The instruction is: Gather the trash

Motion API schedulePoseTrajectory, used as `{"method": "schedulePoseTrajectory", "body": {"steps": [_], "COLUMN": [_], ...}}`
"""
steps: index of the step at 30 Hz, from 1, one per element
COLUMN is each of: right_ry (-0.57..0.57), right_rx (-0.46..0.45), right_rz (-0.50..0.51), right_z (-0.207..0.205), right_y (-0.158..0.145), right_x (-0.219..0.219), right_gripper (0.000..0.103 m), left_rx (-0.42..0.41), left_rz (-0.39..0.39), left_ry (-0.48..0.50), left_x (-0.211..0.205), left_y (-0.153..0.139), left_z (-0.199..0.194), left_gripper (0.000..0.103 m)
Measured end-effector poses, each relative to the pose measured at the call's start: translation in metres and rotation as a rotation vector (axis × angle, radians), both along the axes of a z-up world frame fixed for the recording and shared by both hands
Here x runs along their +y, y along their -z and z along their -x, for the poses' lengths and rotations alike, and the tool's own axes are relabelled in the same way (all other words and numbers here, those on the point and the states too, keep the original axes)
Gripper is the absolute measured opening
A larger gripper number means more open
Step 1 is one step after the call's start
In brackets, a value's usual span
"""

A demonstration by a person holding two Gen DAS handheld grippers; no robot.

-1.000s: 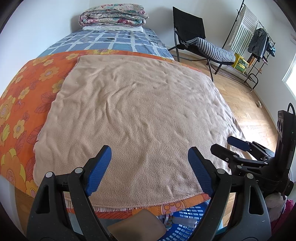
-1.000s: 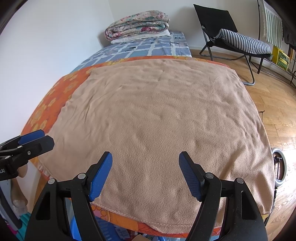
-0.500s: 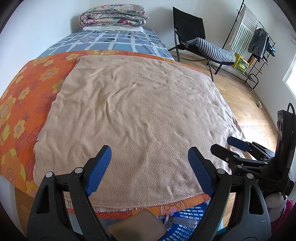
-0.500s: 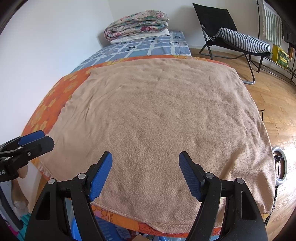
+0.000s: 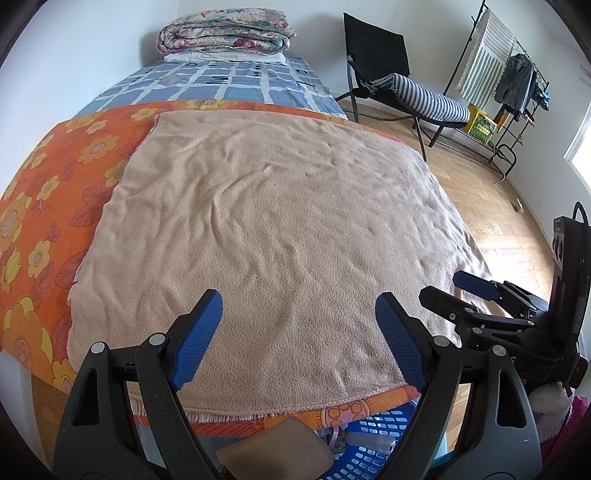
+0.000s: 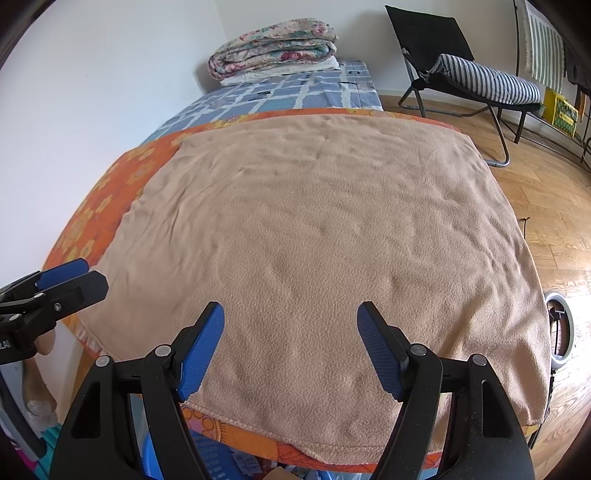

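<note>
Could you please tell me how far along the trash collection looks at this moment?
Done: no trash shows on the beige fleece blanket spread over the orange flowered bedcover.
In hand: nothing; the left hand-held gripper and right hand-held gripper are both open and empty over the blanket's near edge.
Left: unclear. Items lie in the blue slotted plastic basket below, but I cannot identify them.

black grippers, blue fingers, silver screws

One bed, one chair, two grippers

One beige blanket, one orange flowered sheet, one folded quilt, one black chair, one striped cushion, one blue basket, two grippers: left gripper, right gripper.
</note>
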State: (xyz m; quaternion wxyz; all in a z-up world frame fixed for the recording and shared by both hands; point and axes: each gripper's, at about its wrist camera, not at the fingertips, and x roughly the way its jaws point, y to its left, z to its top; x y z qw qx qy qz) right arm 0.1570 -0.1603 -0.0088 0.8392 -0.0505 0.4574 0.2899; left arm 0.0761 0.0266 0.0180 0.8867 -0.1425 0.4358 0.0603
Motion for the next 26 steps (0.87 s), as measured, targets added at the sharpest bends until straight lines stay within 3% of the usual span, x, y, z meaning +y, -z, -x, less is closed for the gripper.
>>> {"method": "schedulePoseTrajectory", "body": {"steps": [11,26], "right_ry": [0.001,0.014], "right_rx": [0.017,0.046], "right_rz": [0.001,-0.007], "right_z": [0.003,-0.003], "right_y": [0.005,0.007], "right_x": [-0.001,-0.005], "right_gripper": [0.074,0.074], "left_rx": [0.006,-0.019], "left_rz": [-0.024,-0.116], "left_ry": [-0.013,-0.013], "left_x": [0.004,-0.006], "left_y": [-0.002,-0.003], "left_z": [-0.001,0.002], "left_gripper": [0.087,0.087]}}
